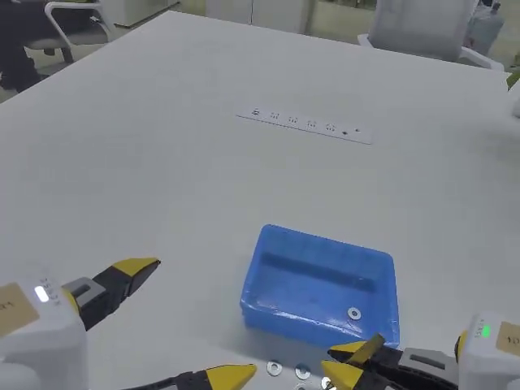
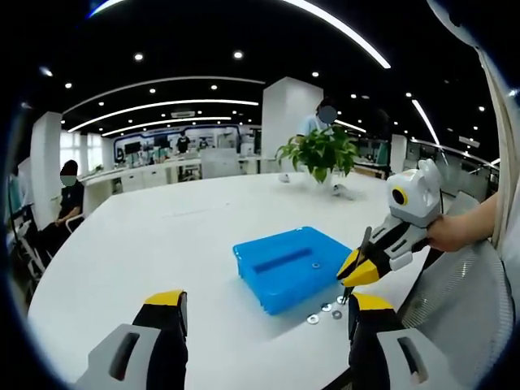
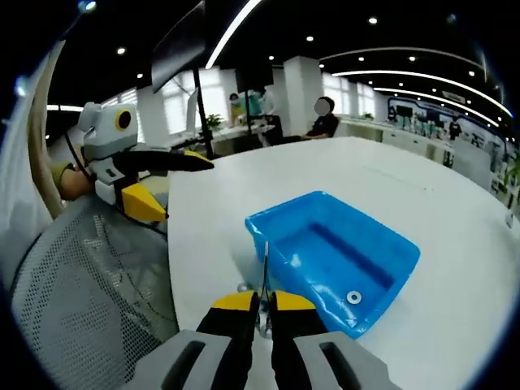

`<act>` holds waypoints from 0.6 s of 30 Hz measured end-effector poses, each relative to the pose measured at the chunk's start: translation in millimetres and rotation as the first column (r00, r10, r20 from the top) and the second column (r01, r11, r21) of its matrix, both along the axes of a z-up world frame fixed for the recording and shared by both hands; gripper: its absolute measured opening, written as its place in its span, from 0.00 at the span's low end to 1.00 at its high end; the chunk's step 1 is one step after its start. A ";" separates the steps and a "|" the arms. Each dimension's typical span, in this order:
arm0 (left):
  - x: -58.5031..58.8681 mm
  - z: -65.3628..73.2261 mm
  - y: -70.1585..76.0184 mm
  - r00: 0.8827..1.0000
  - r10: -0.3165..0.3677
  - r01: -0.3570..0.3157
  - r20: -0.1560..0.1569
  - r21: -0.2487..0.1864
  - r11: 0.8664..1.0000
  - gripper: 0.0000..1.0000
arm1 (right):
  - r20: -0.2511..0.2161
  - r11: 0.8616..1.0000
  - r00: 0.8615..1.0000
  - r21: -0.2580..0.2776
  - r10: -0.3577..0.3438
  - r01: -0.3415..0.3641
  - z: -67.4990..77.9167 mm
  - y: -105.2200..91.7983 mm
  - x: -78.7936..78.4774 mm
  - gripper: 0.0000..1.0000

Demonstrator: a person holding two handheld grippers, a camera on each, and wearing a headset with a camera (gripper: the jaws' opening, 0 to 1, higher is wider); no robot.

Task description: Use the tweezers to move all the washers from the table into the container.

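- Since the tweezers [image 3: 265, 272] are clamped between the narrow, nearly closed jaws of the right gripper [image 3: 265, 305], the coming pick depends on where their tips lie relative to the loose washers [image 1: 302, 372]
- The tweezers' long axis runs forward along the right gripper's own axis and slopes down toward the table, ending just beside the near wall of the blue container [image 1: 325, 244]
- The loose washers, about three of them, lie flat on the table in a short row along that near wall, outside the container and directly under or just ahead of the tips; whether the tips touch one cannot be determined
- One washer in the container [image 1: 354, 313] rests on its floor near the same wall
- The left gripper [image 1: 205, 316] has its jaws spread wide, holds nothing and stands off to the side; the right gripper is judged the nearer one, so the pick falls to it
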State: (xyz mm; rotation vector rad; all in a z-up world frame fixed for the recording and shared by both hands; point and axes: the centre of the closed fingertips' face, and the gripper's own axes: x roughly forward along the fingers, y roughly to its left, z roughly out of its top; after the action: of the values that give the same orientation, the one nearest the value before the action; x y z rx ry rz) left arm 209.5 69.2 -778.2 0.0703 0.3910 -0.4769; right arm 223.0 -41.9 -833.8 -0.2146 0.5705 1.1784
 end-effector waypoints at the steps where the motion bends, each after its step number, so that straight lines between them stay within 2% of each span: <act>1: 0.0 -0.2 0.0 1.000 0.001 -0.001 -0.002 0.000 1.000 0.82 | -0.007 1.000 1.000 0.007 -0.004 0.005 1.6 0.2 0.0 0.03; 4: 0.0 -0.7 -0.1 1.000 0.001 -0.001 -0.003 0.002 1.000 0.82 | -0.055 0.999 0.998 0.026 -0.029 0.031 6.0 -0.2 0.6 0.03; 7: 0.4 -0.6 -0.1 1.000 0.001 -0.001 -0.002 0.001 1.000 0.82 | -0.075 0.997 0.996 0.064 -0.048 0.053 17.0 -1.0 3.6 0.03; 12: 0.8 -1.7 1.1 1.000 0.002 -0.002 -0.002 0.001 1.000 0.82 | -0.093 0.993 0.993 0.093 -0.071 0.079 29.7 -5.3 10.2 0.03; 14: 1.1 -2.0 1.6 1.000 0.005 -0.005 -0.002 0.001 1.000 0.81 | -0.103 0.993 0.993 0.100 -0.059 0.069 34.9 -5.7 11.1 0.03; 18: 1.7 -1.5 2.1 1.000 0.009 -0.009 0.001 -0.001 1.000 0.82 | -0.099 0.994 0.994 0.090 -0.050 0.059 45.1 -7.3 14.2 0.03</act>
State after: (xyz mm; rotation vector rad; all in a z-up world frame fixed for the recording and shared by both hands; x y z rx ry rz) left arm 211.2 71.3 -779.7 0.0679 0.3903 -0.4681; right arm 237.2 -49.2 -788.8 -0.0632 0.6012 1.1635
